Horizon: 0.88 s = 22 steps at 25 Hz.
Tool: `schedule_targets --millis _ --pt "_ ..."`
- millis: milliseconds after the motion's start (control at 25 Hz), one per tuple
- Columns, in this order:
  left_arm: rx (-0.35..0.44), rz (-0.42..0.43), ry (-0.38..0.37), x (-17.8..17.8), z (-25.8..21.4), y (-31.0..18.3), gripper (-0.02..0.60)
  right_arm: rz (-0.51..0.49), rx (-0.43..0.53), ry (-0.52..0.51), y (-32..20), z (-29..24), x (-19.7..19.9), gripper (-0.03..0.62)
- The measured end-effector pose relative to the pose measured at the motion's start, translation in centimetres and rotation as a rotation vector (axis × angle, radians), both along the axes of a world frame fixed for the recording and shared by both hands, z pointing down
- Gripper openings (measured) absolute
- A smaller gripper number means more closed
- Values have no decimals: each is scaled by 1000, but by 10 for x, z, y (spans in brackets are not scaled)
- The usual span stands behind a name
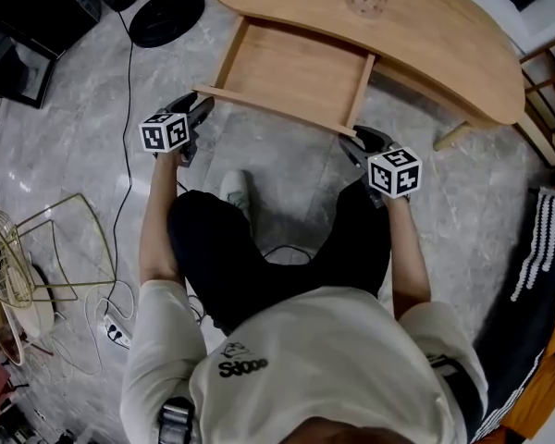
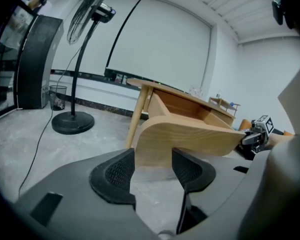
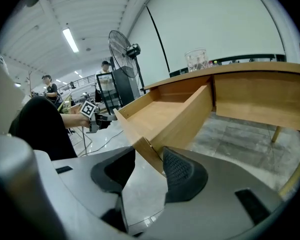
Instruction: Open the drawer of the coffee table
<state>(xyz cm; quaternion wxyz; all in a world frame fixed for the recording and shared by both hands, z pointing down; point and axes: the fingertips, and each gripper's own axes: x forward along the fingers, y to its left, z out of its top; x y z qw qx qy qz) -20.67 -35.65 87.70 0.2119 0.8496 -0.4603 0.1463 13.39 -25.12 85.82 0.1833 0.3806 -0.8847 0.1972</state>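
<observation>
Currently the drawer (image 1: 296, 67) stands pulled out of the table (image 1: 425, 35). Left tool (image 1: 203, 103) and right tool (image 1: 351, 140) are released, loosely straddling its front. Withdrawing either askew could snag the front and twist the drawer.

Unclear logo lettering (image 1: 243, 365), on pale shirt (image 1: 342, 350)

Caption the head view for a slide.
Coffee table drawer pulled out, left tongs and right tongs poised at its two front corners.
</observation>
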Motion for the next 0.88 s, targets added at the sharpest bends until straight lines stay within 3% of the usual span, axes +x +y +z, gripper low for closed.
schedule_targets --millis 160,280,360,400,520,600,880 --pt "52 -10 -7 -18 -6 7 241 -134 6 -79 8 -11 13 161" --pt "93 -45 -16 -37 -18 8 227 -180 33 -43 11 -16 42 161" --pt "138 -90 -52 -51 -31 7 200 -153 68 -16 7 -24 65 158" --pt "171 -124 -71 -58 -40 5 157 -129 86 -3 3 -28 76 153" --pt "272 -192 -138 -67 -72 -1 72 -43 137 55 -13 -44 102 63" --pt "323 -171 -190 -59 -93 -5 50 -2 179 107 -25 -55 110 17" --pt "418 -32 -256 -3 -158 -14 18 112 326 220 -69 -109 105 6"
